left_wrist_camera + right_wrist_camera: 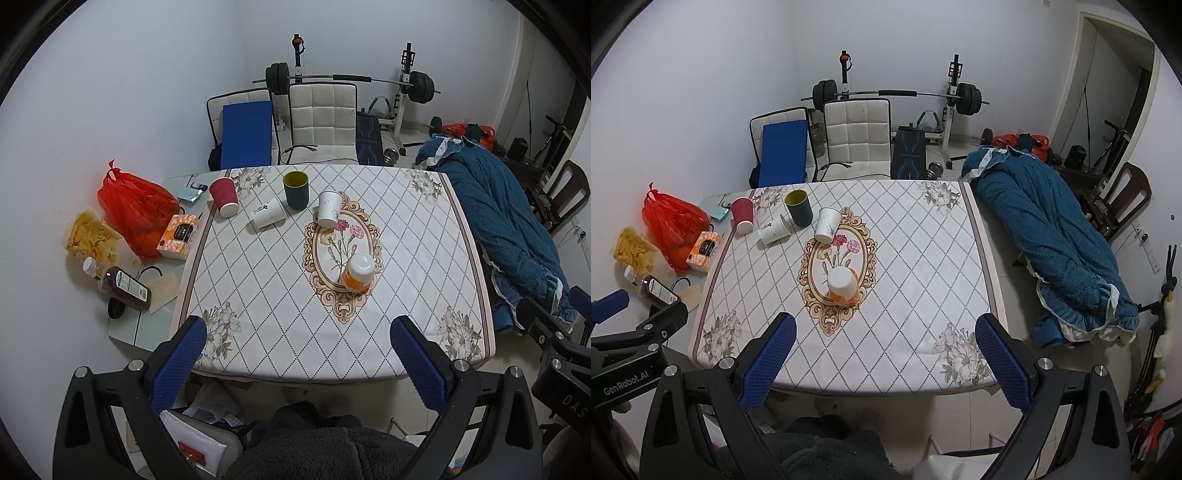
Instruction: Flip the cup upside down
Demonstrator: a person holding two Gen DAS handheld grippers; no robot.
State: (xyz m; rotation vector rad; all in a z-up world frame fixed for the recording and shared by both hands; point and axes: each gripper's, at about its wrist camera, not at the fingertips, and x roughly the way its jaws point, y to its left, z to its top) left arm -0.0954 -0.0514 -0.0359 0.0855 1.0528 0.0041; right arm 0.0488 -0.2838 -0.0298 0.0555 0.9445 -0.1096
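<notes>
An orange cup [357,273] [843,285] stands bottom-up, white base on top, on the floral oval at the table's middle. Farther back a dark green cup [296,189] [799,207] stands upright, mouth up. A red cup [224,196] [742,215] and a white cup [329,208] [826,224] stand upside down. Another white cup [269,216] [774,229] lies on its side. My left gripper [297,341] and right gripper [884,341] are both open and empty, held back over the table's near edge.
The table [258,295] has a diamond-patterned cloth. To its left lie a red bag [136,210], a tissue box [178,237], a snack bag [90,236] and a bottle [122,282]. A blue quilt [1049,243] lies on the right. Chairs [321,122] stand behind.
</notes>
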